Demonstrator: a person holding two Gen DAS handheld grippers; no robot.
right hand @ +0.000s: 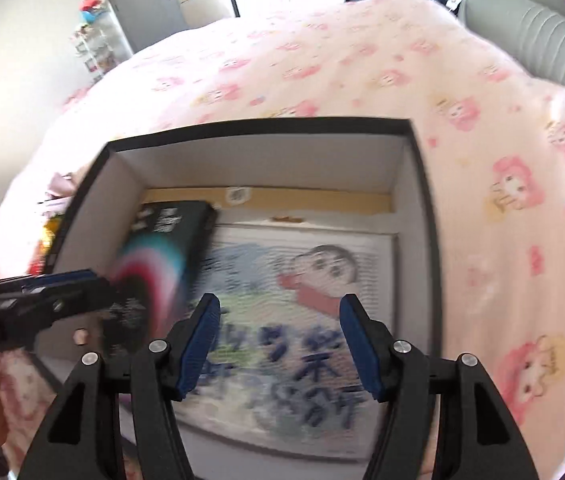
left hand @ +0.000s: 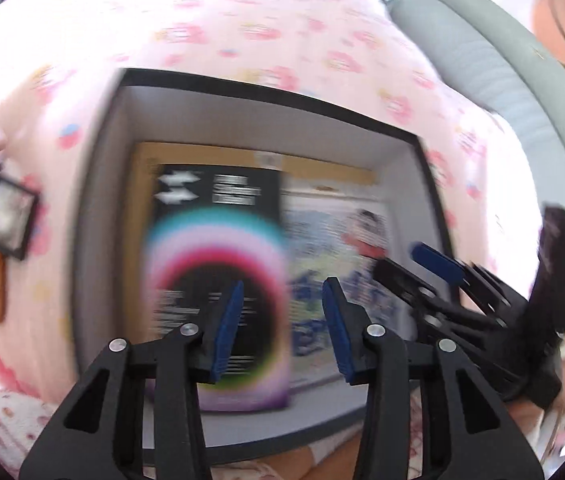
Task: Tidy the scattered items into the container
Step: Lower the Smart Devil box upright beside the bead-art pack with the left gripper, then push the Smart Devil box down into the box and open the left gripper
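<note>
Left gripper (left hand: 282, 322) open — black box (left hand: 218, 280) beneath, inside container (left hand: 266, 92)

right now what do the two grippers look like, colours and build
Both match: the left gripper and the right gripper have black plastic linkage arms with triangular cut-outs, silver round pivot pins and ribbed blue pads on the fingers. Seen from the left camera, the right unit's black body carries a small green light.

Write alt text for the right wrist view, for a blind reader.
The right gripper hangs open and empty over an open black box on a pink cartoon bedspread. Inside lie a cartoon picture book and a black packet with rainbow rings; the left gripper enters at left.
</note>
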